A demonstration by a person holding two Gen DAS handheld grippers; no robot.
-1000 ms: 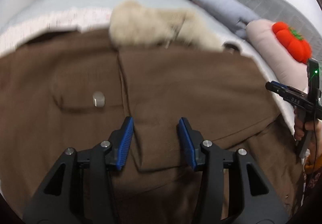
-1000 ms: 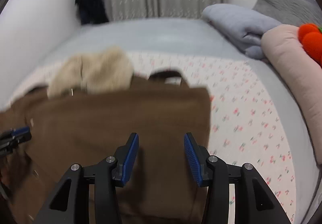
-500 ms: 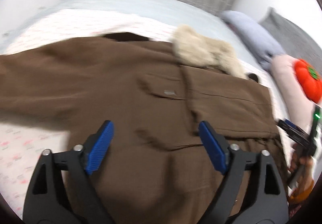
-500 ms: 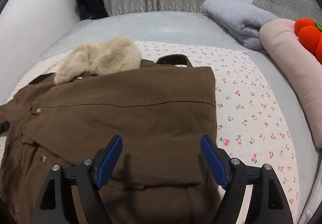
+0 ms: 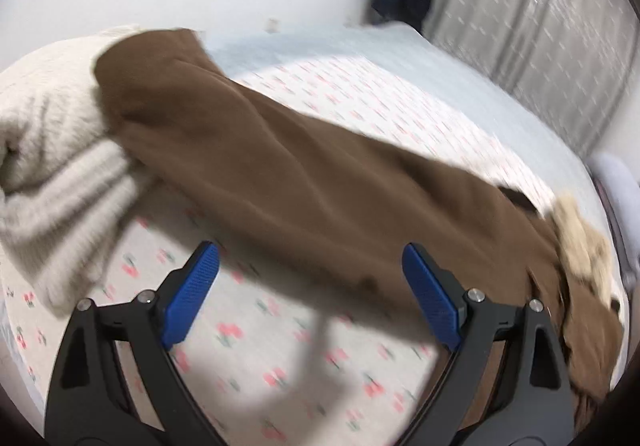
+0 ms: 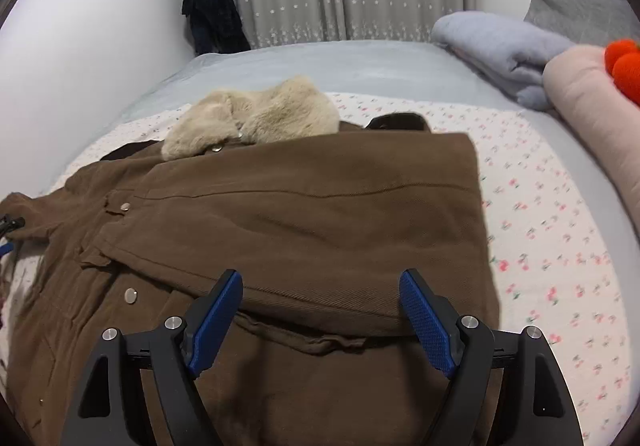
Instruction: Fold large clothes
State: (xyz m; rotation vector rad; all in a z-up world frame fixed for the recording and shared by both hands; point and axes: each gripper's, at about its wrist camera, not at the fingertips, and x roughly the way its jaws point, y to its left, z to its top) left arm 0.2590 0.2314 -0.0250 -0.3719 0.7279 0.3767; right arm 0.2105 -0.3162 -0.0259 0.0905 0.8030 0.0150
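Observation:
A large brown coat (image 6: 312,221) with a cream fur collar (image 6: 260,117) lies on the cherry-print bed sheet (image 6: 560,230). Its right side is folded over the front. In the left wrist view the coat's left sleeve (image 5: 280,165) stretches out flat toward the upper left, with the collar (image 5: 580,242) at far right. My left gripper (image 5: 312,294) is open and empty, above the sheet just short of the sleeve. My right gripper (image 6: 320,318) is open and empty over the coat's folded lower part.
A cream knitted garment (image 5: 48,149) lies at the sleeve's end. A grey-blue blanket (image 6: 500,53), a pink pillow (image 6: 592,105) and an orange plush (image 6: 624,65) lie at the right of the bed. A dark garment (image 6: 208,9) hangs by the curtain.
Both grippers have opened wide. My left gripper has swung left from the coat's body to the outstretched sleeve. My right gripper has drawn back slightly.

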